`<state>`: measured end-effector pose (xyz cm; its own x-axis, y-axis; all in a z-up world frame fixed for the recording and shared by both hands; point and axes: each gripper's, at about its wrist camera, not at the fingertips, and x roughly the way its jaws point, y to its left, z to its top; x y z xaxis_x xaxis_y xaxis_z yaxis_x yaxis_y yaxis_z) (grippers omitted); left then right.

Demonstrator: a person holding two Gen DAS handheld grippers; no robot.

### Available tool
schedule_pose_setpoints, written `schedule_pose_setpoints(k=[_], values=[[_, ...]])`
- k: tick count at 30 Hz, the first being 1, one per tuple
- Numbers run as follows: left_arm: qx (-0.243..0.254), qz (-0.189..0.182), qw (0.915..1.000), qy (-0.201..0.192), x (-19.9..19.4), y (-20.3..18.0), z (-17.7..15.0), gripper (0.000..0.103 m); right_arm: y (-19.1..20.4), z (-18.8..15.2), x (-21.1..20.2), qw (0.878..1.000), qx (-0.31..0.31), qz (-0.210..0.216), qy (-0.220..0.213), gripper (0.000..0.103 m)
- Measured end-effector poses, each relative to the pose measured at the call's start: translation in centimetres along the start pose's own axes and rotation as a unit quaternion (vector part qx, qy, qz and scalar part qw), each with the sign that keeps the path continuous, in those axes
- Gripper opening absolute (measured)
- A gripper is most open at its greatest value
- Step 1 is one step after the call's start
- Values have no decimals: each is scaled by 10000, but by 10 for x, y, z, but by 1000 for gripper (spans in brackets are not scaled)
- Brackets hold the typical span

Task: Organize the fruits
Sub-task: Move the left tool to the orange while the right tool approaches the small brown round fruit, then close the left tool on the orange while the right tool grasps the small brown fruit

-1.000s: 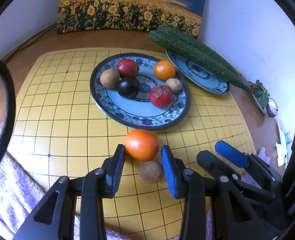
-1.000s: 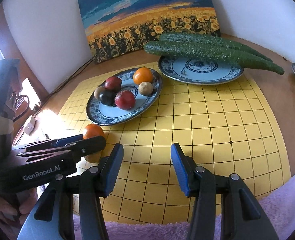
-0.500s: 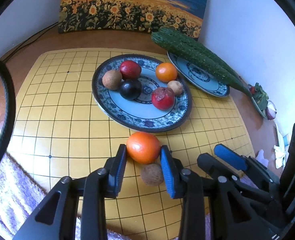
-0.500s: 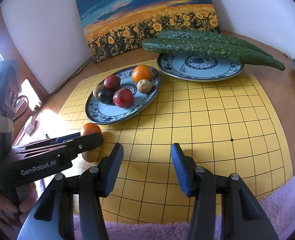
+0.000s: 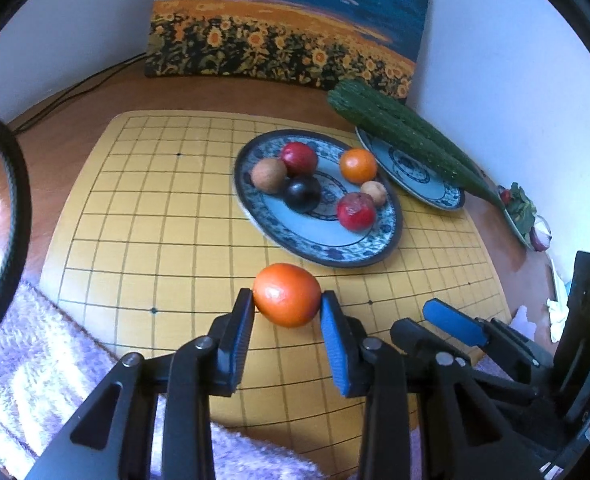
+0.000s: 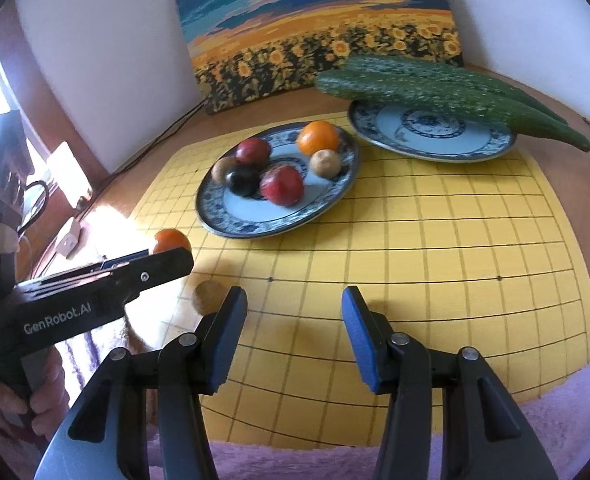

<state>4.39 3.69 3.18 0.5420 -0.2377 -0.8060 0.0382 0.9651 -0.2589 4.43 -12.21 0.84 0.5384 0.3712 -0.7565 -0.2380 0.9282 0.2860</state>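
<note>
My left gripper (image 5: 287, 312) is shut on an orange (image 5: 287, 294) and holds it above the yellow grid board (image 5: 155, 220), in front of the blue-patterned fruit plate (image 5: 375, 252). The plate holds several fruits, among them a small orange (image 5: 358, 165) and a red apple (image 5: 355, 211). In the right wrist view the held orange (image 6: 171, 241) shows above the left gripper's body. A small brown fruit (image 6: 207, 295) lies on the board beside my right gripper (image 6: 293, 320), which is open and empty.
A second blue plate (image 6: 431, 136) at the back right carries two long cucumbers (image 6: 435, 88). A sunflower painting (image 6: 319, 28) leans on the wall. A purple fluffy cloth (image 5: 55, 360) covers the near edge. A dish of vegetables (image 5: 523, 212) sits far right.
My left gripper closed on the orange and lifted it off the board; the small brown fruit stayed below, out of the left view. My right gripper stayed open.
</note>
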Motion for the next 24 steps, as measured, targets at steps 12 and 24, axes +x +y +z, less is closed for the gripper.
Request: schedule_pose_setpoints(k=[12,24], values=[[-42,-62,10000,-55,-7,14,-1,35,24,5,4,9995,-164,277,59,51],[-161,-51,9998,-39,-5,24,-4,35,41,-3,16,9981,-501,333,154,33]])
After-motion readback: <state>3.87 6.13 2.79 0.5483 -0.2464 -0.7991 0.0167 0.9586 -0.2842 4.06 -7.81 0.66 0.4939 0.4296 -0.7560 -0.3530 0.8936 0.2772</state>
